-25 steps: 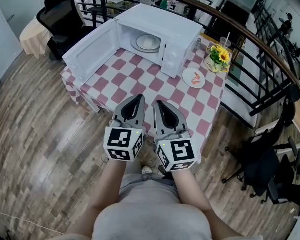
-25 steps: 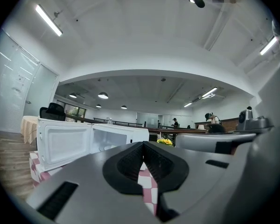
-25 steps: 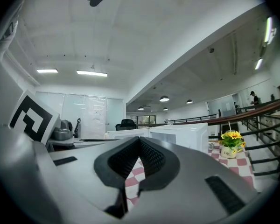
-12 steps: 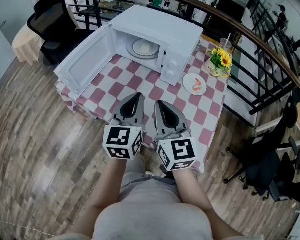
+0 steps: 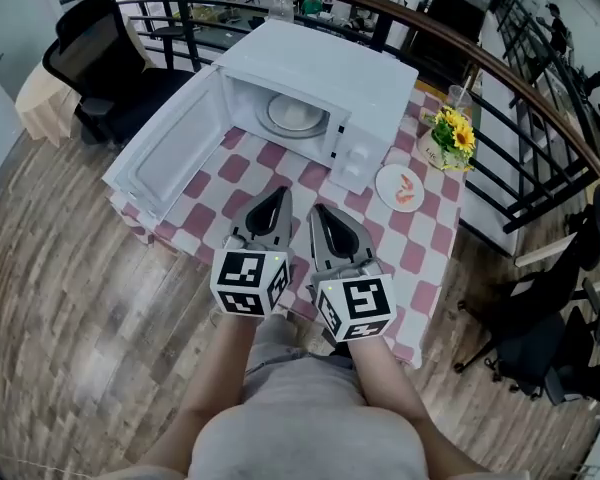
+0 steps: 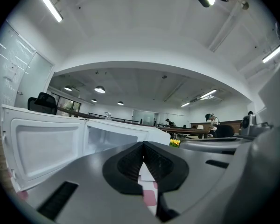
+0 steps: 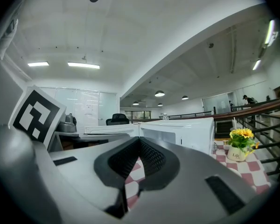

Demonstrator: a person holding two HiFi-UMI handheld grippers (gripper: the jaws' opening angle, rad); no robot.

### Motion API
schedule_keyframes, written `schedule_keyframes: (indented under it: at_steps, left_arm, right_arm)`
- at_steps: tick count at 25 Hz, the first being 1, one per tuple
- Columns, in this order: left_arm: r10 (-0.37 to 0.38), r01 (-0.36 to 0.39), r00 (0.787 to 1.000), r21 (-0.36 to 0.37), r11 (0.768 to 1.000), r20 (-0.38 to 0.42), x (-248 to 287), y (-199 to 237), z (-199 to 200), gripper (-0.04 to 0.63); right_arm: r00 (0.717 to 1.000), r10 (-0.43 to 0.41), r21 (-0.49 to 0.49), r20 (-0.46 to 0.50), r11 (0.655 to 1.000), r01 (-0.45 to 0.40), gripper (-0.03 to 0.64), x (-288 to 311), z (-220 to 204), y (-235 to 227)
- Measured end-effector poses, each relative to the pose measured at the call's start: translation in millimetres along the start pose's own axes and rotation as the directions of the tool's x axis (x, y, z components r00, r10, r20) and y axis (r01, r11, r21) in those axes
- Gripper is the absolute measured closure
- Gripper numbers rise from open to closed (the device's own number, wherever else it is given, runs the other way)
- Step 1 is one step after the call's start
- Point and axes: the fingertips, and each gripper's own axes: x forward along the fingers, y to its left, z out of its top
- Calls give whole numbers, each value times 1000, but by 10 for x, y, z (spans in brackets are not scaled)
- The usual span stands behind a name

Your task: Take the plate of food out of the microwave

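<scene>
A floor of brown and grey wood planks [image 5: 70, 298] runs under a table draped in a red-and-white checked cloth [image 5: 425, 268]. This table stands just beside a curved railing with a dark wooden handrail and black metal bars [image 5: 525, 108]. A black office chair [image 5: 85, 38] sits next to a beige-covered table [image 5: 42, 93] at the upper left, and more black wheeled chairs [image 5: 535, 343] stand at the right, beyond the railing. Overhead, a white ceiling [image 6: 144, 36] carries long strip lights [image 6: 49, 4] and, farther off, round ceiling lamps [image 6: 100, 89] above dark-framed windows [image 6: 67, 107].
</scene>
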Motion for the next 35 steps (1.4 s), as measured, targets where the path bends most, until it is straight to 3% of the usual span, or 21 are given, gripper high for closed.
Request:
schedule_keyframes:
  at_steps: [24,31,35]
  left_arm:
    - [-61,57,994,-56,997,-88,863,720,-241,593]
    - [-97,84,991,-129,988,-96,1107,883,-320,537]
    - [-120,101,987,-179,979,-104,1256,949,-390,469]
  right_arm:
    - [995,-65,8,-82,998,65,594,924,-345,-249]
    - [990,-92,23,-104,995,95,594,1113,-457,-365]
    - [987,-108,33,-120,993,112,594,1192,-541,-438]
